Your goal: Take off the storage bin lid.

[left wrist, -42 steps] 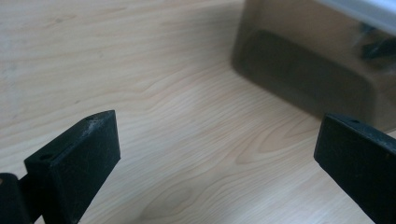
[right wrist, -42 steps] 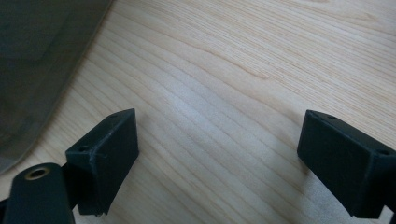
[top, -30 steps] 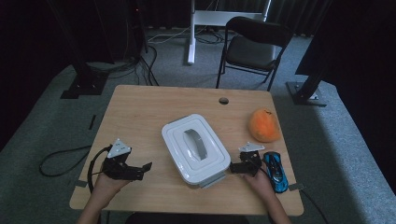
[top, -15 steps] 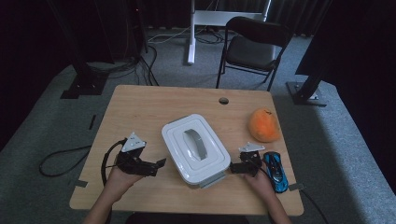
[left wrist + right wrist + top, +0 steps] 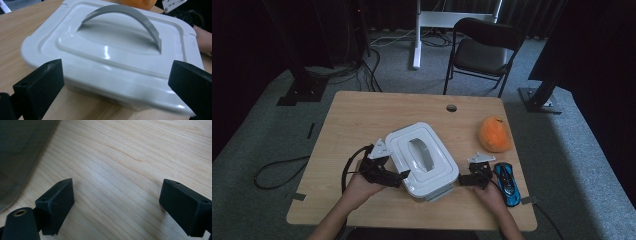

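A white lidded box [image 5: 422, 159] with a grey arched handle [image 5: 420, 153] sits mid-table, turned at an angle. My left gripper [image 5: 404, 176] is open at the box's near-left side, jaws spread wide. In the left gripper view the box [image 5: 110, 57] stands just beyond the two black fingertips [image 5: 40, 85] and the handle [image 5: 130, 15] arches over the lid. My right gripper [image 5: 462, 180] rests open at the box's near-right corner, over bare wood [image 5: 120, 170], with the box's edge [image 5: 17, 155] at the left of the right gripper view.
An orange soft toy [image 5: 495, 134] lies at the right of the table [image 5: 357, 120]. A blue toy car [image 5: 507, 182] sits beside my right hand. A cable hole [image 5: 451, 107] marks the far edge. A chair [image 5: 482, 50] stands behind the table.
My left gripper has moved right across the table up to the box's near-left side. The right gripper and the box have stayed put.
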A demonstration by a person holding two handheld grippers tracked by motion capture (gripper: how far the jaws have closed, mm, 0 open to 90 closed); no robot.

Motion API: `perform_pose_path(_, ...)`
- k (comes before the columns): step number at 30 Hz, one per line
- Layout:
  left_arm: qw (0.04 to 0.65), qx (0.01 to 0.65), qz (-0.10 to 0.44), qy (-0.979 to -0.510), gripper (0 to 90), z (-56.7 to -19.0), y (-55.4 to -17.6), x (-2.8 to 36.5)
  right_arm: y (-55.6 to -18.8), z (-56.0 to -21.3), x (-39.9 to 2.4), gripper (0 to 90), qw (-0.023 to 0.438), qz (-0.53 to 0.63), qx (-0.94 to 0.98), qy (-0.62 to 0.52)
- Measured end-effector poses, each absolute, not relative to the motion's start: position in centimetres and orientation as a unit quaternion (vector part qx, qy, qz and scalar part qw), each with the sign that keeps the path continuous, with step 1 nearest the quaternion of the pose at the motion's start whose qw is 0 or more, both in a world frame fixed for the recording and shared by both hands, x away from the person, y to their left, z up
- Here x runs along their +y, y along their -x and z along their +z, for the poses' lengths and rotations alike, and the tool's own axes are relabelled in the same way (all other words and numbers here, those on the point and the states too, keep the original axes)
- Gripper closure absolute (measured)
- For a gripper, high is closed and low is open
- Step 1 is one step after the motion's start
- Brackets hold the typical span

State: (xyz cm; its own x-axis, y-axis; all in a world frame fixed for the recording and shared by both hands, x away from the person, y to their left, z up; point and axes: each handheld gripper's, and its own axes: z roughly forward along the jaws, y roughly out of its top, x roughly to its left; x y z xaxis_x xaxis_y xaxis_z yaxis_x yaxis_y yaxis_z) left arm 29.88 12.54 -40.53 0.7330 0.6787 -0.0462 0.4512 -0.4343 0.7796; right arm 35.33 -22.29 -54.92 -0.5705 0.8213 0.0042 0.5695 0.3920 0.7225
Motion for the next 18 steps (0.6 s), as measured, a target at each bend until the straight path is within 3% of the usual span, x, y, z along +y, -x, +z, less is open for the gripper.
perform_pose_path(18,0.399,0.325,0.125,-0.848,0.8,-40.9,-31.4,8.0,-35.3,-54.9,-22.3,11.6,0.180,0.349,0.815,-0.427)
